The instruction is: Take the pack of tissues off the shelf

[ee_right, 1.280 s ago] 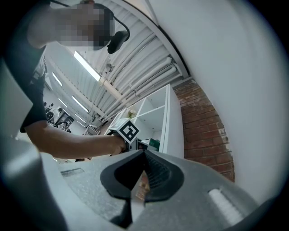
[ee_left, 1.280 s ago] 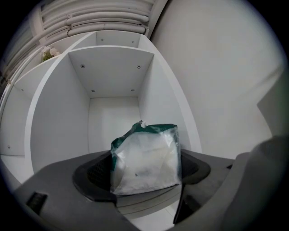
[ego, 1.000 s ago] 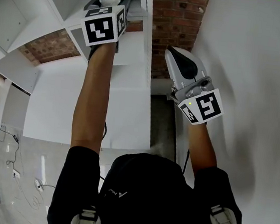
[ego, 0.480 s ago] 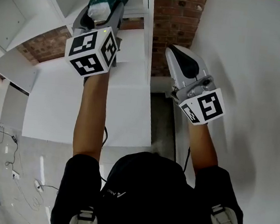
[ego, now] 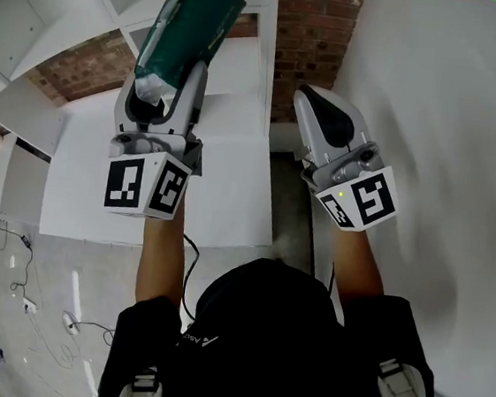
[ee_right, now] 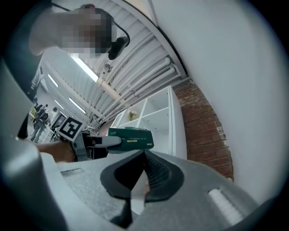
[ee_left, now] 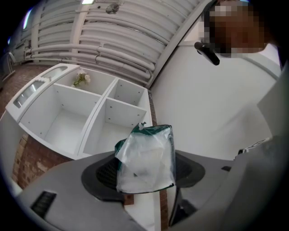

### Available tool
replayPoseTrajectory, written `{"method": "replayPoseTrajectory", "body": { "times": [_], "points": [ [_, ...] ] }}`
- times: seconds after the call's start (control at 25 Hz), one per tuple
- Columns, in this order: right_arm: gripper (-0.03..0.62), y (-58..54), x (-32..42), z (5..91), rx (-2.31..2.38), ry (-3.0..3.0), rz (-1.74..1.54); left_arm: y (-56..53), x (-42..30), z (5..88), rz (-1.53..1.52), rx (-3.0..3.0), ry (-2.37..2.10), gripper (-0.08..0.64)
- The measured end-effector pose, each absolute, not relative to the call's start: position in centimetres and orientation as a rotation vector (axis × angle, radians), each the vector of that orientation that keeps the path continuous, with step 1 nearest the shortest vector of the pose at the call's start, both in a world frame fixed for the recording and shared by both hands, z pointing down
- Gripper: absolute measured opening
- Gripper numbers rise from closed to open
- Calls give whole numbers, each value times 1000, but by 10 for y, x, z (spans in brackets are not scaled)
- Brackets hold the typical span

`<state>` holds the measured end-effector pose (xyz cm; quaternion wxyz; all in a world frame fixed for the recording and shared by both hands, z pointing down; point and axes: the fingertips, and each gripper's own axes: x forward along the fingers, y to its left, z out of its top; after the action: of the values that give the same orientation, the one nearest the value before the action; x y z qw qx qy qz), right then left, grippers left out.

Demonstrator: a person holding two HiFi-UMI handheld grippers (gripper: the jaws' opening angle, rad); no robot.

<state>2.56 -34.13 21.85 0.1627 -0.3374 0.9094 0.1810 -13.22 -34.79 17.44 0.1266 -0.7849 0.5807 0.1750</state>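
Green tissue pack (ego: 192,27) pinched in left gripper (ego: 167,86), out front of white shelf unit (ee_left: 104,97); right gripper (ego: 317,103) pressed together, empty; removal looks done, next just lower it somewhere.

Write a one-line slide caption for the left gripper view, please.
Left gripper shut on the green-and-clear pack of tissues, in front of the white shelf unit.
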Motion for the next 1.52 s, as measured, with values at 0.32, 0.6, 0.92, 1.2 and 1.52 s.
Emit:
{"method": "replayPoseTrajectory", "body": {
  "times": [0.32,0.6,0.92,1.2,1.52],
  "points": [
    [2,-305,32,249,-988,2573,497,-291,-118,224,561,-2331,1624,293],
    [2,-298,17,253,-1005,2598,541,-287,-119,236,558,-2385,1626,293],
    [0,-301,17,254,-1021,2578,531,-286,-119,237,550,-2379,1616,293],
    [0,-300,17,254,-1024,2573,532,-286,-119,235,553,-2377,1599,293],
    [0,-297,18,253,-1035,2572,530,-284,-117,232,560,-2386,1578,293]
  ]
}}
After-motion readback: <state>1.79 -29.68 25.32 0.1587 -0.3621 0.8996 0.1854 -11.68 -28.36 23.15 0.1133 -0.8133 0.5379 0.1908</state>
